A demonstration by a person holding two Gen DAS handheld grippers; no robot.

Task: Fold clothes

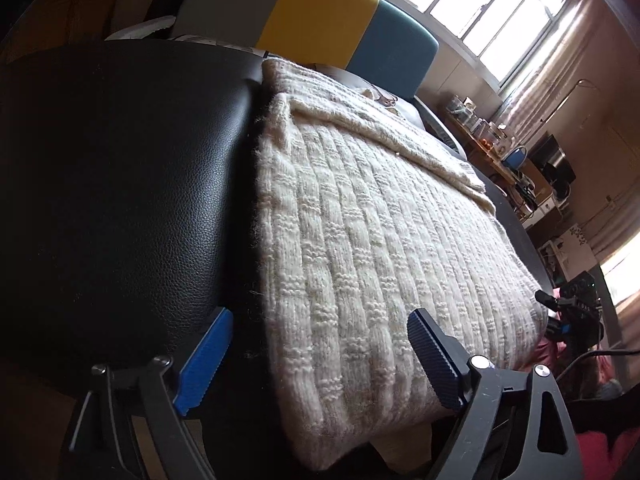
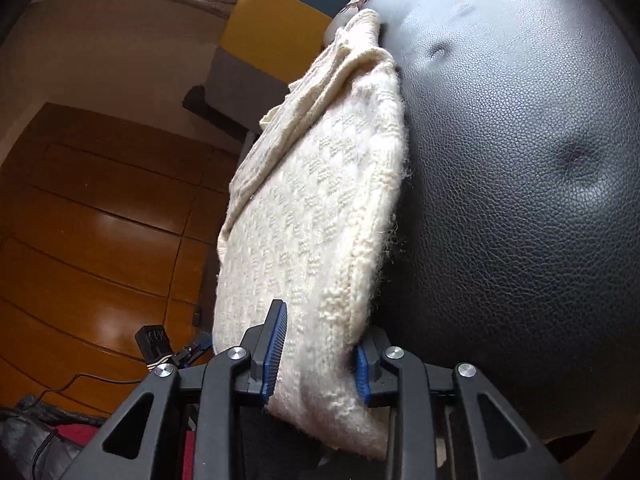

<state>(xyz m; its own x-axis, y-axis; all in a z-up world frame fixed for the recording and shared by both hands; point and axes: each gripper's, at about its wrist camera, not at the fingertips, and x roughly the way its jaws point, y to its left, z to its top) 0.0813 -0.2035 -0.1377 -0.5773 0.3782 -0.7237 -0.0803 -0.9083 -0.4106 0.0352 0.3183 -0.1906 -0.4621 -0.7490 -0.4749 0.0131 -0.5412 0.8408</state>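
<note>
The cream ribbed-knit sweater (image 1: 380,240), already doubled over, lies on the black leather cushion (image 1: 120,184). The right gripper (image 2: 316,356) is clamped on its near edge – the left gripper (image 1: 316,356) stands wide apart, empty. A further fold is judged next – a matching left grip is needed.

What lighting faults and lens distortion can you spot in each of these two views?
Left wrist view: the windows are blown out white, the black cushion falls into deep shadow, and straight edges bow. Right wrist view: glare streaks the wooden floor, and the sweater curves with the fisheye.
</note>
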